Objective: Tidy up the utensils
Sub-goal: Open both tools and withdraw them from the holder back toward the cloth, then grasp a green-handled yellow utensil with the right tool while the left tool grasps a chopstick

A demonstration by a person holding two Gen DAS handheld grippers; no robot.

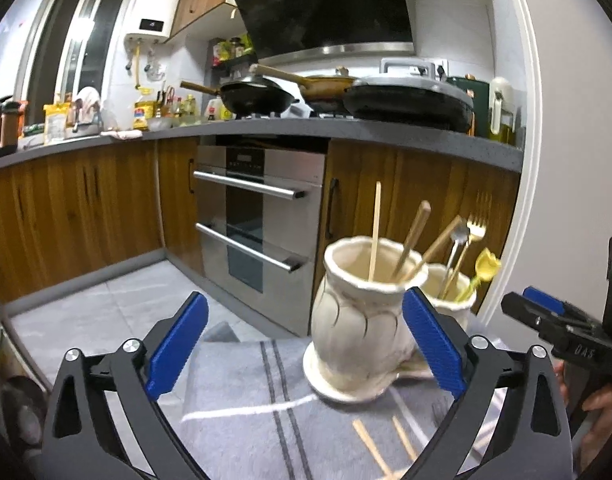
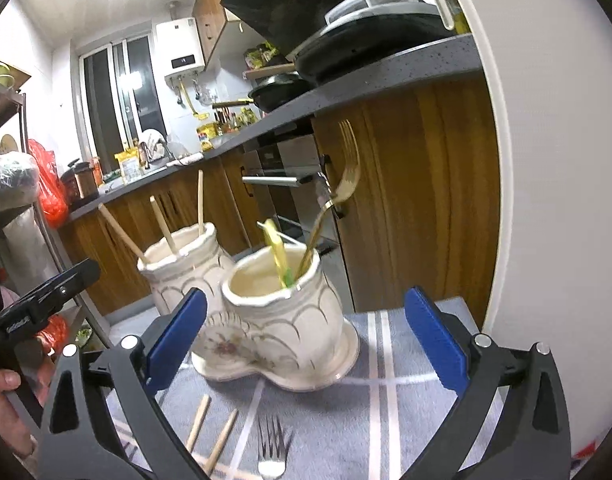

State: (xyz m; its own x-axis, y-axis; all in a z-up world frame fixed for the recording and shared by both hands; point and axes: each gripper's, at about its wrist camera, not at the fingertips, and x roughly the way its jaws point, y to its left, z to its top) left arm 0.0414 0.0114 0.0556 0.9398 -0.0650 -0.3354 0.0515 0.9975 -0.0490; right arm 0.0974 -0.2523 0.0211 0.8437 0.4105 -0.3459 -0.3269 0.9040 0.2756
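Both the left gripper and right gripper gape wide, holding nothing. Ahead stand two joined jars; below lie two chopsticks and one fork.

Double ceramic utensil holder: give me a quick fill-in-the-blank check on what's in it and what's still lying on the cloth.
1. The gold fork stands in the same pot as the ____ utensil.
2. The other pot holds only ____.
3. Beside the two loose chopsticks on the striped cloth lies a silver ____.
4. The jaws of the right gripper are ____.

Missing words: yellow; chopsticks; fork; open
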